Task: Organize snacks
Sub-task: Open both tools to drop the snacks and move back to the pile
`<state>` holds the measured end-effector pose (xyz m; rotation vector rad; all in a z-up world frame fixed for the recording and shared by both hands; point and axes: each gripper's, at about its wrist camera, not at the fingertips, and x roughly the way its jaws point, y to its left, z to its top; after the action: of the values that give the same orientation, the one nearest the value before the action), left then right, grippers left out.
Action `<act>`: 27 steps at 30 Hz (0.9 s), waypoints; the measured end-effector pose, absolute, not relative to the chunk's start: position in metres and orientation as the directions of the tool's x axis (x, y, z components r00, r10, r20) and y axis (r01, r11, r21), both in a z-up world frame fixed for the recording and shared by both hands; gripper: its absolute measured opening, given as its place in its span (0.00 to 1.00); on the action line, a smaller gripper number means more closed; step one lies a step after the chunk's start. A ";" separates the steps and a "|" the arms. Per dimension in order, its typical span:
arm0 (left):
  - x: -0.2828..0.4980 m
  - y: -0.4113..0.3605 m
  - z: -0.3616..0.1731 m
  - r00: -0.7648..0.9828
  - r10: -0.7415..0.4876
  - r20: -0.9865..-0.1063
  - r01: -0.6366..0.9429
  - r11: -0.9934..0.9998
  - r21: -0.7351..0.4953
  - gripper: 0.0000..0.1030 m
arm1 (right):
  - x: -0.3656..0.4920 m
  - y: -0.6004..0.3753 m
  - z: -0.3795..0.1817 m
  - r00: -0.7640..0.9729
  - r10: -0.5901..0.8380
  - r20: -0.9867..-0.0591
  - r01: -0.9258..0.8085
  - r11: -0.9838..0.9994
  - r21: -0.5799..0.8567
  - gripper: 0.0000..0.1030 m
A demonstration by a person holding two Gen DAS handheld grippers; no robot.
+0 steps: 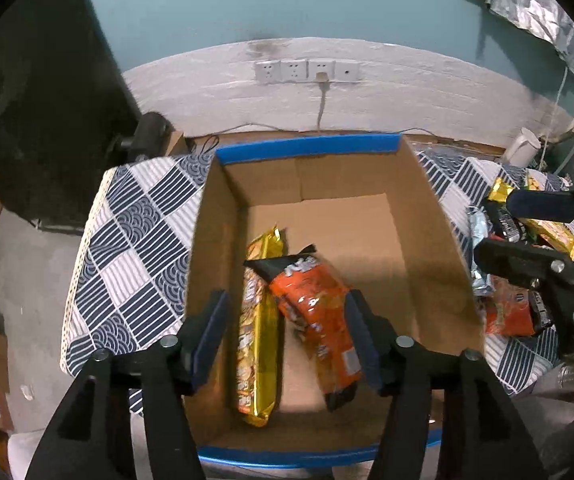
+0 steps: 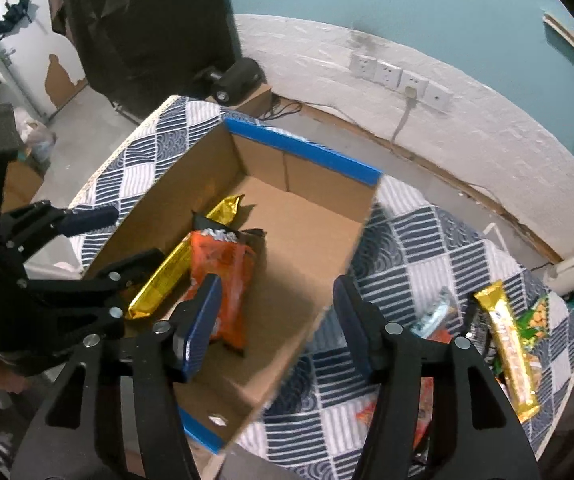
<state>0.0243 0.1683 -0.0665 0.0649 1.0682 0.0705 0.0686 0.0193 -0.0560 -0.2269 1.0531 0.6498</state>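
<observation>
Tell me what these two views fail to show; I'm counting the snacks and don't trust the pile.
- Snack pile on the tablecloth: in the right wrist view the right gripper finger covers the lower packets; count unclear.
- Same pile in the left wrist view: the right gripper's arm crosses it.
- Orange packet in the cardboard box: print blurred.
- Gold packet: upper part under the orange one.

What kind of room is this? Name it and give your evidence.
Probably a spare or storage room at home: a patterned cloth covers the table, wall sockets line a scuffed white wall, and a cardboard box holds snack packets.
</observation>
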 end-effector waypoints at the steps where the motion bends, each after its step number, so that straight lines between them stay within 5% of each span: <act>1: 0.025 0.163 -0.065 0.486 0.090 -0.869 -0.018 0.996 0.093 0.66 | 0.068 0.015 -0.056 0.335 0.384 -0.860 -0.592 0.796 0.125 0.63; 27: 0.070 0.019 -0.071 0.465 0.031 -0.885 0.216 0.965 0.147 0.71 | 0.096 -0.167 -0.083 0.380 0.213 -0.900 -0.444 0.896 0.025 0.66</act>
<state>0.0699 0.0187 -0.0715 0.2532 1.0846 -0.1147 0.0961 -0.1673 -0.0826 -0.2362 1.1056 0.4243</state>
